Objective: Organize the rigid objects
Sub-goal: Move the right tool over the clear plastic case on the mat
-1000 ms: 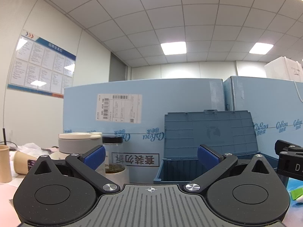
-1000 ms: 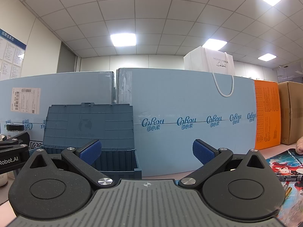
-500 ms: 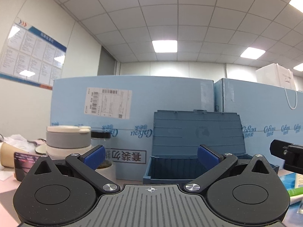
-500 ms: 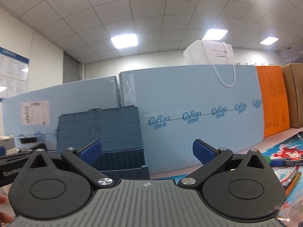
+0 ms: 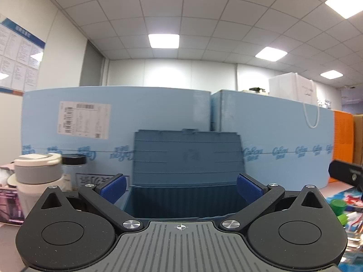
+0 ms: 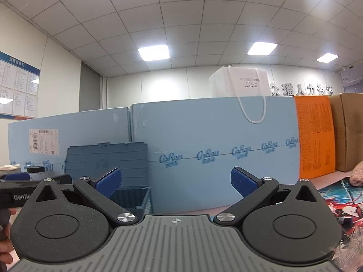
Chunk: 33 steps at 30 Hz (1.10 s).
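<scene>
A dark blue plastic storage box (image 5: pixel 186 195) with its lid raised upright stands straight ahead of my left gripper (image 5: pixel 180 187), which is open and empty. The box also shows in the right wrist view (image 6: pixel 133 197), at the left. My right gripper (image 6: pixel 175 181) is open and empty and faces the light blue carton wall (image 6: pixel 215 154). Green-capped tubes and pens (image 5: pixel 340 210) lie on a colourful mat at the right of the left wrist view. The left gripper's body (image 6: pixel 20 192) shows at the left edge of the right wrist view.
A white and grey lidded cup (image 5: pixel 36 172) and a black-capped jar (image 5: pixel 73 165) stand left of the box. Light blue cartons (image 5: pixel 113 136) form a wall behind. An orange box (image 6: pixel 315 136), a brown carton (image 6: pixel 349 131) and a white paper bag (image 6: pixel 240 83) are at the right.
Both views have swung: the left gripper now faces the blue box centrally and closer, and the cup has shifted left. The right view tilted up and panned right. Both grippers stay open.
</scene>
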{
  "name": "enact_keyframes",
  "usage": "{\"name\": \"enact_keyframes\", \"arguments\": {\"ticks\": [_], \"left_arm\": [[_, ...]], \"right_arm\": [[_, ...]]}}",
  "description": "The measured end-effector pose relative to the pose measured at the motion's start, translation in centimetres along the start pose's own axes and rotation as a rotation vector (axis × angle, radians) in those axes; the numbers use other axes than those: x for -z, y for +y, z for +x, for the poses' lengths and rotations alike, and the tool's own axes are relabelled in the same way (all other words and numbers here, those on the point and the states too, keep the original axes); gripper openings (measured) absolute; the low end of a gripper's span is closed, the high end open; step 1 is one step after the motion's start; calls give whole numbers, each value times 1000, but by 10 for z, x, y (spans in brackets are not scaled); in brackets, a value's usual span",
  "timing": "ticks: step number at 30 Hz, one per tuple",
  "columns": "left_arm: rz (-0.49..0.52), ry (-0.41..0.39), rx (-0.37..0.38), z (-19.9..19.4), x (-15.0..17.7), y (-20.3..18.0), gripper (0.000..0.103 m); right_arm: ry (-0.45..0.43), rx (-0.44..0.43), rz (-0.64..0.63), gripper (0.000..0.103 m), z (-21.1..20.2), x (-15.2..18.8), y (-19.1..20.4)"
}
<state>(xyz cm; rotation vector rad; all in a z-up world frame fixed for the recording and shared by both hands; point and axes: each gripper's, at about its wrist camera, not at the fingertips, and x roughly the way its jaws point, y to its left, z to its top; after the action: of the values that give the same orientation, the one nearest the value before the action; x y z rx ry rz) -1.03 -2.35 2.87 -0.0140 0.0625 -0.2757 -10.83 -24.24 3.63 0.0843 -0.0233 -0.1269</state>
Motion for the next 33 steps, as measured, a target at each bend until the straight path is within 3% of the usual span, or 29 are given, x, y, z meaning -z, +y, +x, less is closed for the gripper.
{"name": "enact_keyframes", "arguments": {"ticks": [18, 24, 33], "left_arm": [[10, -40, 242, 6, -29, -69, 103], [6, -26, 315, 10, -33, -79, 103], [16, 46, 387, 14, -23, -90, 103]], "right_arm": [[111, -11, -90, 103, -18, -2, -51], [226, -48, -147, 103, -19, -1, -62], [476, -134, -249, 103, -7, 19, -73]]}}
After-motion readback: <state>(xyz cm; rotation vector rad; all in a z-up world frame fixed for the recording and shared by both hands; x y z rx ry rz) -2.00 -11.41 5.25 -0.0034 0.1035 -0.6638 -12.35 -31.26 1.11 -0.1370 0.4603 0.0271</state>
